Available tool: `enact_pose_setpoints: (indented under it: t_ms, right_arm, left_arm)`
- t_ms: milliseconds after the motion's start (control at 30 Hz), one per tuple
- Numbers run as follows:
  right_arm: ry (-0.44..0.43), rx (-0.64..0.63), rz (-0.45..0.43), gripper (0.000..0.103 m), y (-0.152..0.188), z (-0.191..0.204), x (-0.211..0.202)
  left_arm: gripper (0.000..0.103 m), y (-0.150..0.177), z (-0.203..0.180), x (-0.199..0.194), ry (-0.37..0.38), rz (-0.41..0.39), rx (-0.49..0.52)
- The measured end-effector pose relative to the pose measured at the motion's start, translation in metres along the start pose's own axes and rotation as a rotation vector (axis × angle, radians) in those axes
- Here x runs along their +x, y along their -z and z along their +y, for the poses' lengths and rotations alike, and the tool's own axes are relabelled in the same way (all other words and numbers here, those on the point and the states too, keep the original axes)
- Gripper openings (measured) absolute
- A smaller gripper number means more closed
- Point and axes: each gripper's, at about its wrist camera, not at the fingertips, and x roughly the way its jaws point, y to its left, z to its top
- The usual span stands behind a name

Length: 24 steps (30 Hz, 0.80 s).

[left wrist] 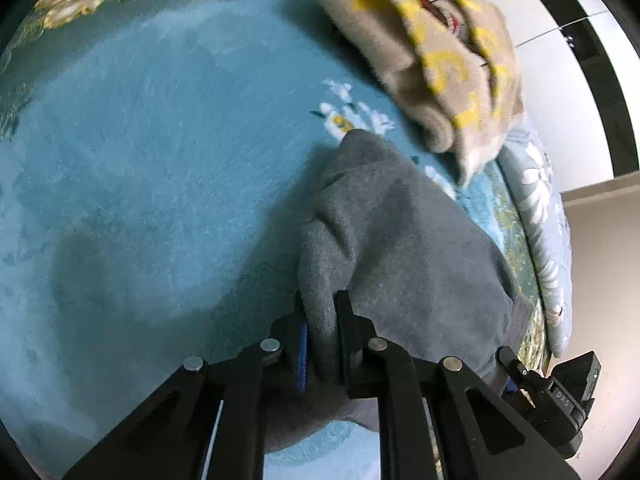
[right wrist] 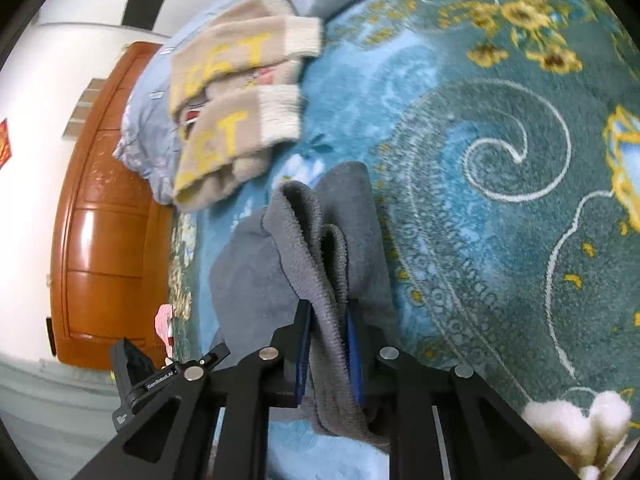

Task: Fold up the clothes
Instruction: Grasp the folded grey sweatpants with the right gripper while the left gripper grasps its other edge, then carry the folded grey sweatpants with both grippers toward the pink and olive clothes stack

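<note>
A grey fleece garment lies bunched on the teal floral blanket. My left gripper is shut on a fold at the garment's near edge, the cloth pinched between its black fingers. In the right wrist view the same grey garment rises in a ridge, and my right gripper is shut on a thick fold of it between its blue pads. A folded beige sweater with yellow letters lies beyond the grey garment, also visible as the beige sweater in the right wrist view.
A pale blue floral quilt runs along the blanket's edge. A brown wooden cabinet stands beside the bed against a white wall. A white fluffy item sits at the lower right. The other gripper's tip shows at the lower right.
</note>
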Motion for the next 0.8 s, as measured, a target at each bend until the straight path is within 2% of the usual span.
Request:
enact_pose_setpoints:
  t_ms: [100,200,267,400,500,600,733,800]
  right_arm:
    - [-0.008,-0.024,-0.011,0.017,0.001,0.011,-0.015]
    - [-0.012,-0.037,-0.050,0.017,0.003,0.018,-0.042]
    - [-0.012,-0.034,-0.079,0.017,0.004,0.017,-0.062]
    - [-0.011,-0.008,-0.184,0.017,0.005,-0.001,-0.124]
    - [0.007,0.020,-0.270,0.017,0.008,-0.021,-0.176]
    - [0.050,0.042,-0.359,0.017,0.015,-0.047,-0.233]
    - [0.075,0.103,-0.476,0.017,0.028,-0.085,-0.308]
    - [0.084,0.129,-0.538,0.016,0.035,-0.103,-0.346]
  left_arm:
    - [0.011,0.002,-0.013,-0.014,0.002,-0.009,0.023]
    - [0.011,-0.002,-0.043,-0.015,-0.009,-0.001,0.063]
    - [0.010,0.002,-0.073,-0.013,-0.005,0.010,0.087]
    - [0.010,0.032,-0.142,-0.013,0.011,0.033,0.164]
    - [0.010,0.069,-0.210,-0.007,0.054,0.039,0.313]
    - [0.010,0.108,-0.268,0.005,0.132,0.057,0.460]
    - [0.010,0.159,-0.337,0.008,0.225,0.139,0.659]
    - [0.011,0.185,-0.371,0.003,0.264,0.155,0.785]
